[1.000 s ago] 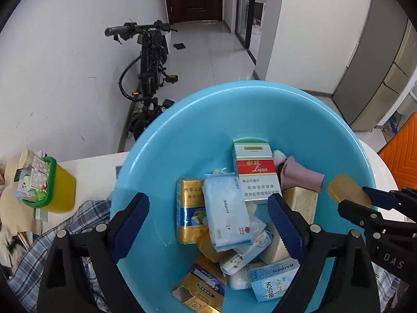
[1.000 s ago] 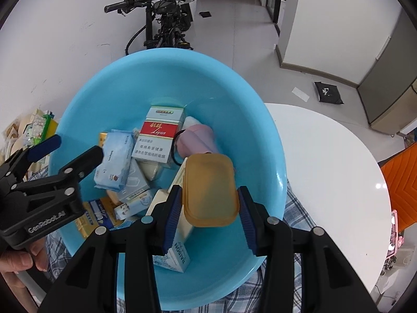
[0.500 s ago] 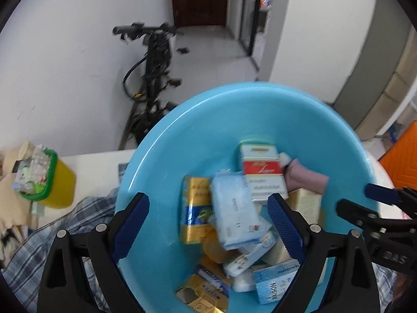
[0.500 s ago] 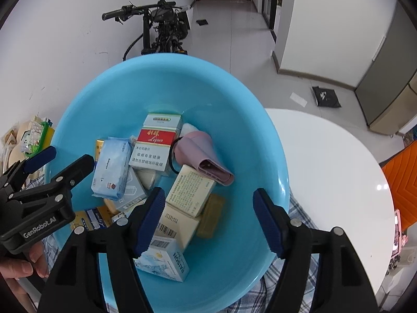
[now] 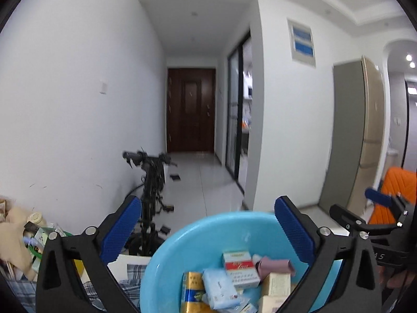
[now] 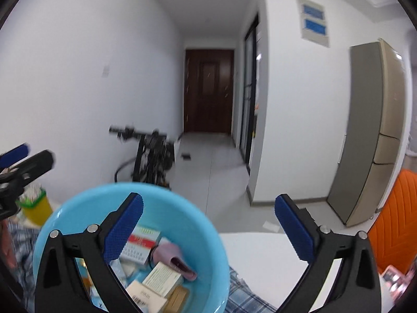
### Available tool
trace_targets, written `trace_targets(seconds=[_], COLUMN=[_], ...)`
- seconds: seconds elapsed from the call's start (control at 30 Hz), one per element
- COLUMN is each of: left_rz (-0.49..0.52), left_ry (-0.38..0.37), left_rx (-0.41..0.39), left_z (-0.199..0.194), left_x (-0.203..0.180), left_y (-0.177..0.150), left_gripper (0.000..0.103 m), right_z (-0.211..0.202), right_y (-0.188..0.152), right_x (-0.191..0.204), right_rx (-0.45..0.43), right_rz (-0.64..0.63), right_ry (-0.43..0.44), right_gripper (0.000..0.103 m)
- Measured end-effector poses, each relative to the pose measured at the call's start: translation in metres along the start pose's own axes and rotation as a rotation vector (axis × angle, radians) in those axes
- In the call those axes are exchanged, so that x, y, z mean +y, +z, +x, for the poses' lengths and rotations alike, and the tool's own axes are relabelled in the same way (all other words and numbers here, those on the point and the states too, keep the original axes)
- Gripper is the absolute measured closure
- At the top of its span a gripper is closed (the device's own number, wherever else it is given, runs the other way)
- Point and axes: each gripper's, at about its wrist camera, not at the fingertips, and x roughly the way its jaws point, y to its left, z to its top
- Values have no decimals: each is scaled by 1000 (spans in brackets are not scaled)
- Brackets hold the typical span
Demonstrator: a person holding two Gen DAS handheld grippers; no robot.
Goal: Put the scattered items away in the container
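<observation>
Change: one second ago the right gripper (image 6: pixel 208 224) held a tan soap-shaped item over the basin (image 5: pixel 166 266); that item now lies inside, at 5 o'clock among the boxes (image 6: pixel 161 279).
Meaning: judged near completion; both cameras have tilted up toward the hallway.
Left gripper (image 5: pixel 207 227): jaws wide apart, empty, touching nothing.
Right gripper: jaws wide apart, empty, above the basin's 3 o'clock rim.
</observation>
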Motion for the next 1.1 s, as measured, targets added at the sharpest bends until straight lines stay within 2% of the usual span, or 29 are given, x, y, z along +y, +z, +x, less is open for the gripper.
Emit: trace_targets(seconds=[0.07,0.17,0.23,0.3,0.37,0.53,0.67,0.77,0.87,0.93,0.97,1.0,1.1], left_rz=[0,42,96,126,114,44,10,-18,-48,-53,-61,-68,-92], left_ry=[13,36,38,56,63,6,34,93,57,87,86,80,20], left_rx=[-6,68,104,87,86,107,102,118,117,161,169,171,159], left_z=[0,13,17,13,11,6,-3,-17,-43,-60,-69,-76,-108], left_x=[0,-5,-11,-14,-13,-5,0,1,1,0,1,2,3], left_y=[0,-2,-6,-9,-11,-11,-2,4,12,15,16,18,20], left_gripper=[0,0,0,0,0,0,0,0,0,0,0,0,0], right_z=[0,4,0,-10,-11,-23,-32,-44,-57,-69,-89,-89,-130], right_y=[-1,5,11,17,20,18,18,20,20,20,19,19,18], right_x=[-5,-7,-9,-7,-8,-9,-15,-15,-11,-4,5,5,20], right_rx=[-28,-35,-51,-77,-73,-71,-61,-46,-43,-23,-29,-29,-41], right_rz=[13,20,47,51,41,42,86,94,70,35,-7,-7,-64], right_ry=[-35,-94,-66,-22,-18,-11,-1,-34,-67,-47,-30,-30,30], right_gripper=[0,0,0,0,0,0,0,0,0,0,0,0,0])
